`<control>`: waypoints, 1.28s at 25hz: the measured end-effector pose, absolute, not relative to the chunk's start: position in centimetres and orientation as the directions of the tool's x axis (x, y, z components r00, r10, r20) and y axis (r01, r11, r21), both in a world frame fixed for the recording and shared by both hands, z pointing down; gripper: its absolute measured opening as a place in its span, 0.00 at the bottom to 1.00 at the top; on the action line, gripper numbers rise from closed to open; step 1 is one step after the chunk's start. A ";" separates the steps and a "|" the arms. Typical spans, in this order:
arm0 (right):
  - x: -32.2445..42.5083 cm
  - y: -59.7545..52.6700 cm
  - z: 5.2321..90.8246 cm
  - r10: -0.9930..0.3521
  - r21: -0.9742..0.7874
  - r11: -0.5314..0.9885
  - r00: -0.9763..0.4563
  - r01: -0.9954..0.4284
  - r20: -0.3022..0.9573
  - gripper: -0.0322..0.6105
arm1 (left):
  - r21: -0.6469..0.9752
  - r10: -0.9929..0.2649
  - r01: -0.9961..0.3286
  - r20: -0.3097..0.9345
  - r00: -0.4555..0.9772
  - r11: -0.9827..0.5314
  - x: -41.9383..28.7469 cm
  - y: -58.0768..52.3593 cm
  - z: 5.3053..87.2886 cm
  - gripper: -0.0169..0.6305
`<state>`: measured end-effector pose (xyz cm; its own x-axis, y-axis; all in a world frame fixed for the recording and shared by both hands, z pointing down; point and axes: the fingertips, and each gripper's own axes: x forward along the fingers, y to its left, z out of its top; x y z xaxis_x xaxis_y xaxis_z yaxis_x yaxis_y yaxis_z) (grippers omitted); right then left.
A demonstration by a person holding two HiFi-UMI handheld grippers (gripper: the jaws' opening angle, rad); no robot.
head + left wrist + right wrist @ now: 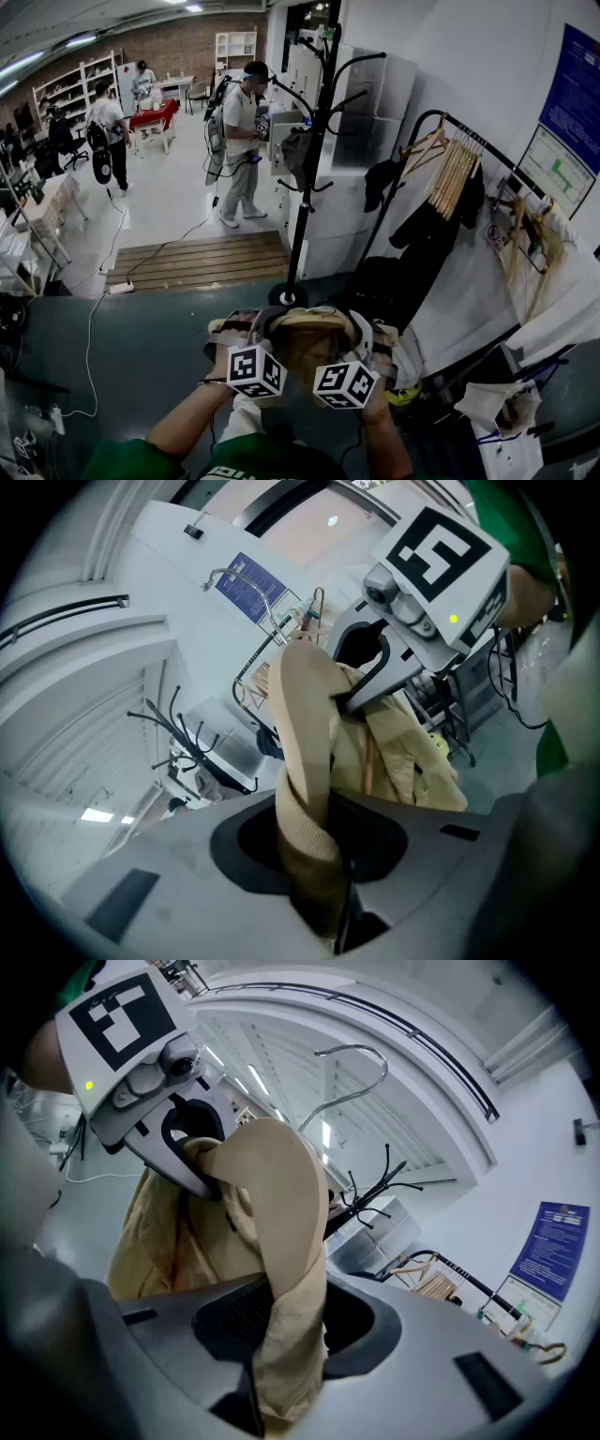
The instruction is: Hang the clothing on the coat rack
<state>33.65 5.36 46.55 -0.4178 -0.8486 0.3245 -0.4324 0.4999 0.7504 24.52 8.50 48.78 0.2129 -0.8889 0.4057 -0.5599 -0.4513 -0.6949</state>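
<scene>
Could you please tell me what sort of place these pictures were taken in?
Probably a large indoor workshop or lab, not a home: open shelving, a brick wall, several people standing about, and a coat rack beside a rail of wooden hangers.

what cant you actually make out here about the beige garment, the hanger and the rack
- beige garment: head view, bunched behind the marker cubes; type and length unreadable.
- hanger hook: right gripper view shows only the hook; fabric covers the rest.
- coat rack: head view, top small against a dark doorway; free hooks uncertain.
</scene>
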 end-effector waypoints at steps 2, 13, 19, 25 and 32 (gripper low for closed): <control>33.9 5.9 46.7 -0.846 0.743 0.505 -0.420 -0.438 0.328 0.27 | -0.696 -0.887 -0.555 0.411 0.213 -0.456 24.8 9.0 48.8 0.16; 33.4 6.2 46.7 -0.833 0.711 0.526 -0.449 -0.466 0.323 0.27 | -0.704 -0.889 -0.548 0.411 0.204 -0.451 24.3 9.4 48.5 0.16; 31.9 4.9 46.6 -0.823 0.700 0.541 -0.464 -0.466 0.327 0.27 | -0.708 -0.891 -0.548 0.408 0.199 -0.446 22.8 8.0 48.3 0.16; 29.8 3.0 46.3 -0.822 0.704 0.543 -0.462 -0.457 0.334 0.27 | -0.709 -0.893 -0.549 0.406 0.196 -0.443 20.6 6.1 47.9 0.16; 26.7 -0.4 46.0 -0.827 0.711 0.537 -0.448 -0.455 0.339 0.27 | -0.701 -0.889 -0.551 0.405 0.215 -0.453 17.6 2.6 47.8 0.16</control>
<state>26.73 -0.36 45.96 -0.4479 -0.8274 0.3388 -0.4547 0.5370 0.7105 17.56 2.56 47.77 0.2145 -0.8887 0.4053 -0.5508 -0.4527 -0.7012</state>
